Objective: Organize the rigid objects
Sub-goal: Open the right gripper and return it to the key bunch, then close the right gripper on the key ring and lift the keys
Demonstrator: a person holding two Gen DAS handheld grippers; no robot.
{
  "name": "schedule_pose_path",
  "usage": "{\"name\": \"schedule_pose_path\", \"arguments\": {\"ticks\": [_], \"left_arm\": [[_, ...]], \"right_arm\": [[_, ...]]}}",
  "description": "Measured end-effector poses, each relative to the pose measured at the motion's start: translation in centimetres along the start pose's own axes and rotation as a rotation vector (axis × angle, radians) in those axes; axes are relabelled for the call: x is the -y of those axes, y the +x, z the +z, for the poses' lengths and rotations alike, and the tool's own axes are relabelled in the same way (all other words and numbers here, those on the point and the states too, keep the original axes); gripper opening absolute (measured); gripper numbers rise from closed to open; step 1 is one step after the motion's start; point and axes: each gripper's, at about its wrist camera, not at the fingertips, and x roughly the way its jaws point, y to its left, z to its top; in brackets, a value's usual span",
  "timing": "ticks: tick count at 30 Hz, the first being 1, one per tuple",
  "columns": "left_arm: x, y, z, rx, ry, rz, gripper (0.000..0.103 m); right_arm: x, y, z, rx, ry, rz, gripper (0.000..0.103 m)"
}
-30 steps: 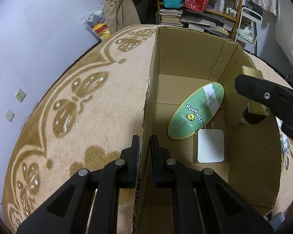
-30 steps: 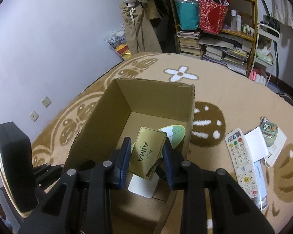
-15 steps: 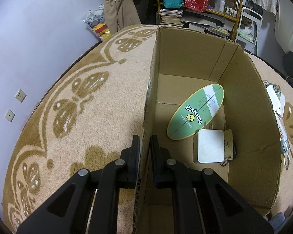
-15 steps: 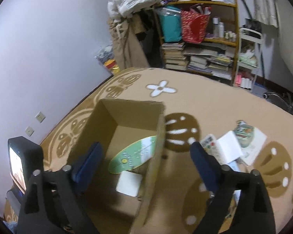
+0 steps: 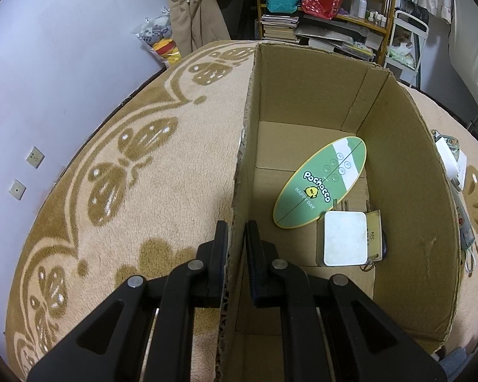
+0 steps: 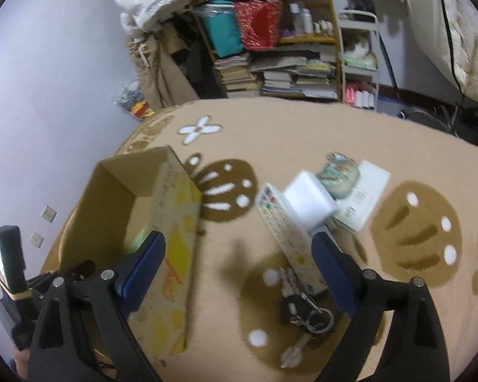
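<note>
In our cardboard box lie the green oval board, white pad and gold card. Remote, keys and more wait on the carpet. Left claw clamps the box wall; right claw gapes, empty.

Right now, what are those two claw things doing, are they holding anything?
Left gripper: closed on the near wall of the cardboard box.
Right gripper: open and empty, above the keys and remote control.
</note>
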Motion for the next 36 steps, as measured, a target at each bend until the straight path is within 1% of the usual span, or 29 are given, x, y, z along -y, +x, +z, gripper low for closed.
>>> {"name": "schedule_pose_path", "arguments": {"ticks": [4,9,14,16,21,22,24,30,31,34,36], "left_arm": [[0.0,0.0,0.0,0.000,-0.005,0.001,0.011],[0.0,0.0,0.0,0.002,-0.001,0.005,0.011],[0.0,0.1,0.0,0.002,-0.001,0.004,0.011],[0.0,0.1,0.0,0.002,0.000,0.006,0.011],[0.0,0.1,0.0,0.002,0.000,0.006,0.011],[0.0,0.1,0.0,0.002,-0.001,0.005,0.011],[0.0,0.1,0.0,0.002,0.000,0.006,0.011],[0.0,0.1,0.0,0.002,-0.001,0.005,0.011],[0.0,0.1,0.0,0.002,-0.001,0.004,0.011],[0.0,0.1,0.0,0.002,0.000,0.006,0.011],[0.0,0.1,0.0,0.002,-0.001,0.005,0.011]], "right_arm": [[1.4,0.6,-0.8,-0.034,0.023,-0.007,0.098],[2.2,1.6,-2.3,-0.079,0.026,-0.032,0.098],[3.0,2.9,-3.6,-0.129,0.021,-0.076,0.097],[3.4,3.4,-4.1,-0.152,0.025,-0.091,0.089],[4.1,4.4,-4.9,-0.191,0.023,-0.129,0.085],[4.2,4.6,-5.1,-0.198,0.020,-0.133,0.081],[4.3,5.0,-5.3,-0.215,0.014,-0.133,0.077],[4.4,6.2,-6.3,-0.266,-0.004,-0.163,0.074],[4.4,6.3,-6.5,-0.271,-0.007,-0.169,0.070],[4.5,6.7,-6.7,-0.277,0.004,-0.186,0.065],[4.6,6.8,-6.8,-0.280,0.011,-0.197,0.059]]}}
